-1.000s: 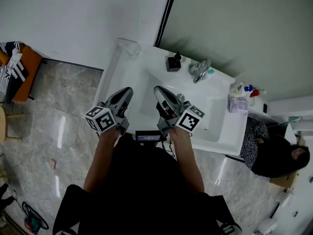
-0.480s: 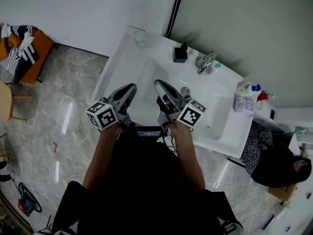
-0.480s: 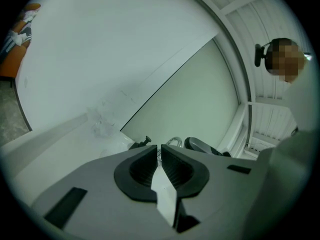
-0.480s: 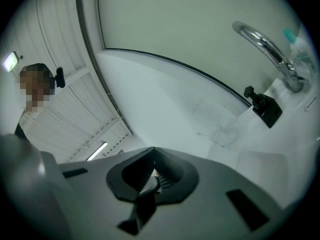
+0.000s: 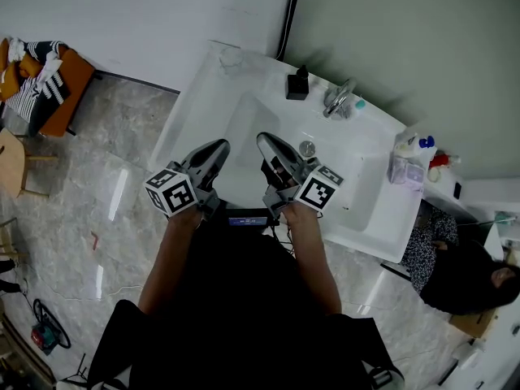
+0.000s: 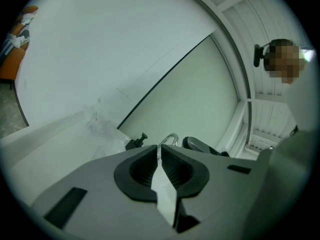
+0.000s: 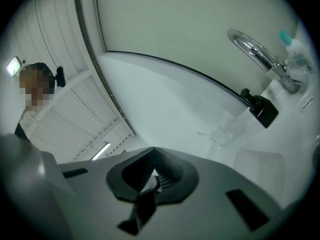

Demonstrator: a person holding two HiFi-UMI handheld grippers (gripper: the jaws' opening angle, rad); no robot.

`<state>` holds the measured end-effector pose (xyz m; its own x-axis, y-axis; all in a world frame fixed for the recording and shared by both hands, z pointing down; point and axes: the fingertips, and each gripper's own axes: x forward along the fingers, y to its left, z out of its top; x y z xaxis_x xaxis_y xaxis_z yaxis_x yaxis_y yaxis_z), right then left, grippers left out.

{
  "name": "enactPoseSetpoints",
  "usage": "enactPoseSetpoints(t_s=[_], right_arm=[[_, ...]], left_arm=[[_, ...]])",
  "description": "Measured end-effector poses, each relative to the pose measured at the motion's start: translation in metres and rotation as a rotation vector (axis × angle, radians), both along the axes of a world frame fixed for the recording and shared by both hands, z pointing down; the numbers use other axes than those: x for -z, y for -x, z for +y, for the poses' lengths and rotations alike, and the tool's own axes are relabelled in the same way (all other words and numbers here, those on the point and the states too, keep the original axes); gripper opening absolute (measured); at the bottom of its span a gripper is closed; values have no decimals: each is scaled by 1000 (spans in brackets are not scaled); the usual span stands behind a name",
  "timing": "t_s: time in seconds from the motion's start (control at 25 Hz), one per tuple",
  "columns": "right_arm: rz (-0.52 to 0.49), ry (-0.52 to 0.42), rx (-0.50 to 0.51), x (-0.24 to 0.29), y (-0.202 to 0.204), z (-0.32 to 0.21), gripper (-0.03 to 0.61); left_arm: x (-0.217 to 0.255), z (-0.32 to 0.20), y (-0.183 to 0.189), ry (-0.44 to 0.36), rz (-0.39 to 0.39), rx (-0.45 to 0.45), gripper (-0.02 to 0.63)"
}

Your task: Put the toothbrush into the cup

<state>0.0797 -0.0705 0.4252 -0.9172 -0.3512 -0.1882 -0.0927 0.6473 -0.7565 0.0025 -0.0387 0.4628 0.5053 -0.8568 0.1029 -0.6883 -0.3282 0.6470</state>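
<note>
A clear glass cup (image 5: 230,58) stands on the far left corner of the white sink counter (image 5: 191,108); it also shows in the left gripper view (image 6: 95,123) and the right gripper view (image 7: 227,130). A small teal-tipped item (image 5: 360,104) lies beside the faucet (image 5: 339,100); I cannot tell whether it is the toothbrush. My left gripper (image 5: 218,147) hovers over the counter's front left part, shut and empty (image 6: 159,151). My right gripper (image 5: 266,143) hangs over the front of the basin, also shut with nothing in it (image 7: 154,171).
A black soap dispenser (image 5: 297,84) stands behind the basin, left of the faucet. Bottles and a clear box (image 5: 406,159) crowd the counter's right end. A person (image 5: 459,262) crouches at the right. An orange chair with clothes (image 5: 49,80) is far left.
Both grippers have drifted slightly forward over the sink's front edge. Their jaws stay closed.
</note>
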Motion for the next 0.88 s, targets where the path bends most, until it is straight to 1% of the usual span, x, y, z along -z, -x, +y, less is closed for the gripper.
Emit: enactPoseSetpoints(t_s=[0.44,0.88], right_arm=[[-18,-4,-1,3,-14,-2,6],[-30,-6,-4,4,-20,-1,6]], left_arm=[[4,-2,-13,-4,-12,-14,31],[4,-1,-19,-3,-20,-25,31]])
